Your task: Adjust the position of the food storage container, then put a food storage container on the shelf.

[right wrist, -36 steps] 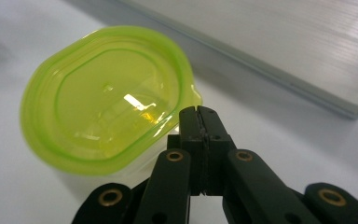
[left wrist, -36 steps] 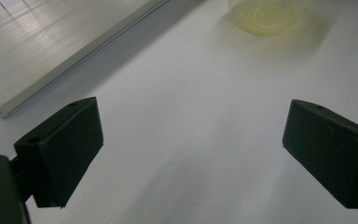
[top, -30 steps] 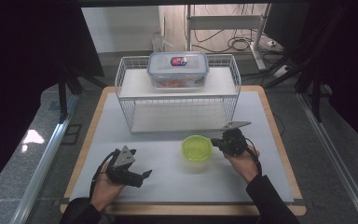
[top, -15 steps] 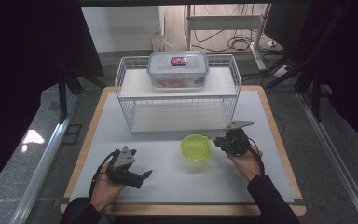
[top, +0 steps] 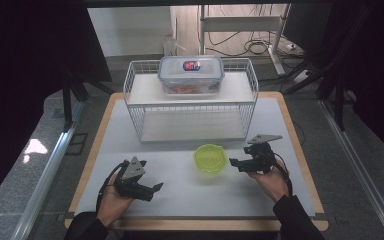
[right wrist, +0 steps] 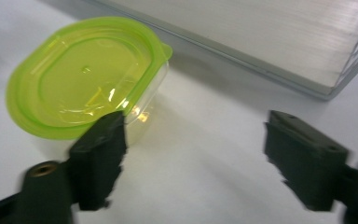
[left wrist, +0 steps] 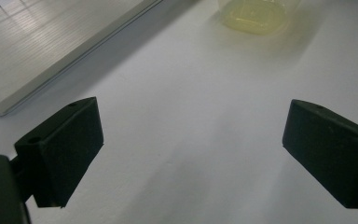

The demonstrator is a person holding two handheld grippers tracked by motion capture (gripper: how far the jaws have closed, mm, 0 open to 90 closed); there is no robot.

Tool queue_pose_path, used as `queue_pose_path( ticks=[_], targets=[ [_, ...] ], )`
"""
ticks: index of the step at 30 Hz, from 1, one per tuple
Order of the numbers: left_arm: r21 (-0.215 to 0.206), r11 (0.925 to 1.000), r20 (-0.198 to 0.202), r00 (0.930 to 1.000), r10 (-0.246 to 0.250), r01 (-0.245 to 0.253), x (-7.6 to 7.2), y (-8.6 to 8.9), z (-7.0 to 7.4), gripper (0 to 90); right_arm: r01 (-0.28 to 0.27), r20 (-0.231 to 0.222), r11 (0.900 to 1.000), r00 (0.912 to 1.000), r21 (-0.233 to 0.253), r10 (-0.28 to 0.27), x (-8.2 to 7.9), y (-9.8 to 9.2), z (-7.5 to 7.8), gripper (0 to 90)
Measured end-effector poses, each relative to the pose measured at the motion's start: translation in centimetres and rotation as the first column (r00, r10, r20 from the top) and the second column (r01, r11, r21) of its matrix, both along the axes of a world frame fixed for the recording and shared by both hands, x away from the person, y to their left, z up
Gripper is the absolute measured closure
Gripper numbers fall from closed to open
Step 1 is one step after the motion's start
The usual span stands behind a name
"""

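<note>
Small clear plastic tub (top: 211,159) with rounded translucent lime-green lid (right wrist: 84,74) and small pull tab, seated on matte white tabletop (top: 190,195) just beside right tongs (top: 236,163), well apart from left tongs (top: 156,190), at the far edge of the left gripper view. Both tongs spread wide, black blocky jaws pinching nothing. Beyond both tongs, white wire rack (top: 192,102) with flat ribbed shelf board, carrying clear lidded box (top: 191,74) with red-and-blue label, text unreadable.
</note>
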State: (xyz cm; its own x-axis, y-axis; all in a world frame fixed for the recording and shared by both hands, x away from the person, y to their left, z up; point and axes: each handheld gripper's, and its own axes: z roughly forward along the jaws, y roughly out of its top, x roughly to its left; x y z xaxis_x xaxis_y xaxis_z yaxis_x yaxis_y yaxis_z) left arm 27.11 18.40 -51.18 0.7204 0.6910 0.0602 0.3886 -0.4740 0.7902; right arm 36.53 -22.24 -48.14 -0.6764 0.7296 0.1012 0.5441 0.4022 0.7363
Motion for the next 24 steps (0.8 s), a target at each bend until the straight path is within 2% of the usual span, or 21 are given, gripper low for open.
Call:
queue_pose_path(
  ticks=[6, 11, 16, 19, 24],
  targets=[
    [0.001, 1.0, -0.001, 1.0, -0.001, 0.001, 0.0, 0.0, 0.0, 5.0, -0.013, -0.019, 0.999, 0.9997, 0.033, 0.014, 0.0, 0.2, -0.2, 3.9],
    [0.004, 1.0, -0.001, 1.0, -0.001, 0.001, 0.0, 0.0, 0.0, 5.0, -0.021, -0.017, 0.999, 0.9996, 0.035, 0.022, 0.0, 0.8, 0.0, 1.7],
    [0.003, 1.0, -0.002, 1.0, -0.001, 0.001, 0.0, -0.1, -0.1, 5.0, -0.016, -0.044, 0.998, 0.9989, 0.063, 0.019, 0.2, 1.2, 0.7, 1.9],
    [0.009, 1.0, -0.001, 1.0, -0.003, 0.003, 0.1, -0.1, -0.1, 5.0, -0.008, -0.062, 0.997, 0.998, 0.073, 0.013, 0.4, 1.5, 0.9, 8.3],
    [0.01, 0.9999, -0.002, 1.0, -0.005, 0.005, 0.1, -0.1, -0.1, 5.1, -0.008, -0.114, 0.994, 0.9933, 0.111, 0.02, 1.1, 1.9, 0.8, 31.1]
  ],
)
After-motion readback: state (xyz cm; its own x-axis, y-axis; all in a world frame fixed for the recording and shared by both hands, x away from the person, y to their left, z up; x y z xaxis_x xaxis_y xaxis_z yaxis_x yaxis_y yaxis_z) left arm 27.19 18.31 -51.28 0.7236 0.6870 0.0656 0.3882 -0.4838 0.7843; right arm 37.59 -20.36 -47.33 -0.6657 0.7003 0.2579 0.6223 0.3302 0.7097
